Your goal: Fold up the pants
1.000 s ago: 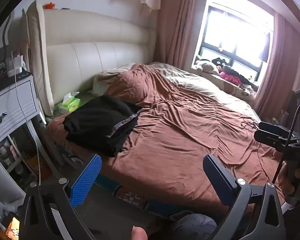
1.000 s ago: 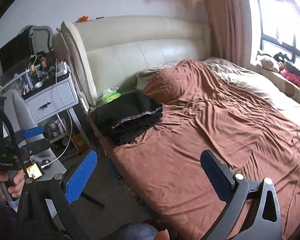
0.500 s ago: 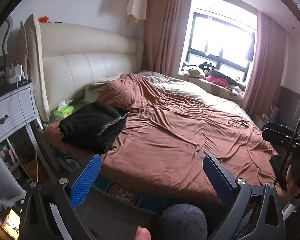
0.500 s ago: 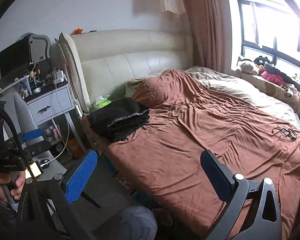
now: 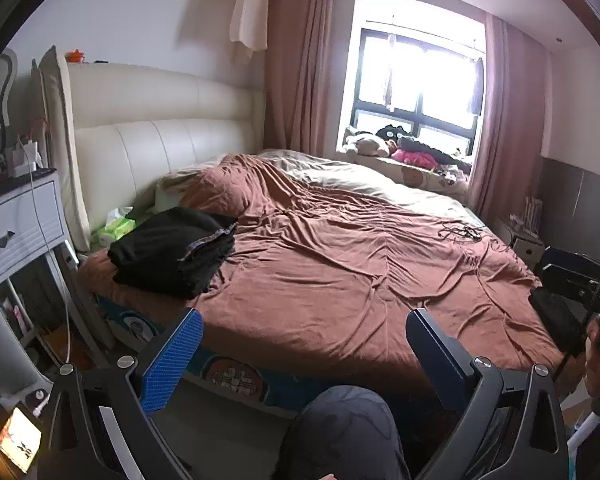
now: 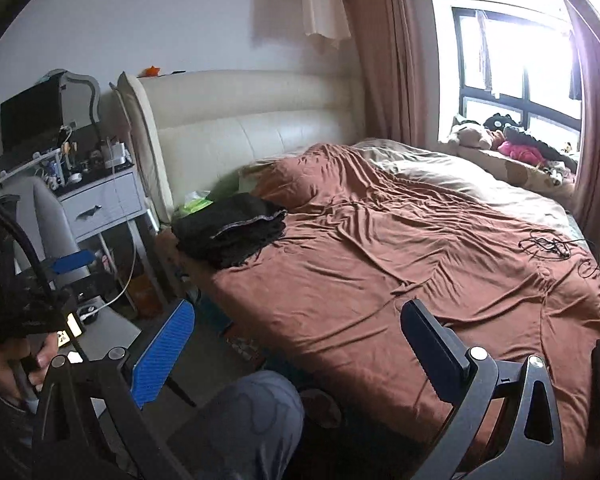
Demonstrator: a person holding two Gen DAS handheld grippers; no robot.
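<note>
Black pants (image 5: 174, 254) lie folded in a stack at the near left corner of the bed, by the headboard; the right wrist view shows the same pants (image 6: 230, 234). My left gripper (image 5: 304, 354) is open and empty, held well back from the bed's near edge. My right gripper (image 6: 298, 346) is also open and empty, likewise off the bed. Both are far from the pants. The right gripper's body shows at the far right edge of the left wrist view (image 5: 576, 280), and the left one at the left of the right wrist view (image 6: 66, 264).
A brown sheet (image 5: 340, 272) covers the wide bed. A green tissue box (image 5: 116, 226) sits by the cream headboard (image 5: 160, 140). A white nightstand (image 6: 100, 206) stands on the left. A tangle of black cable (image 5: 460, 232) lies far right. The person's knee (image 5: 348, 428) is below the grippers.
Both grippers have pulled back and risen away from the bed, so more of the room shows. The folded pants have stayed in place. Both stay open.
</note>
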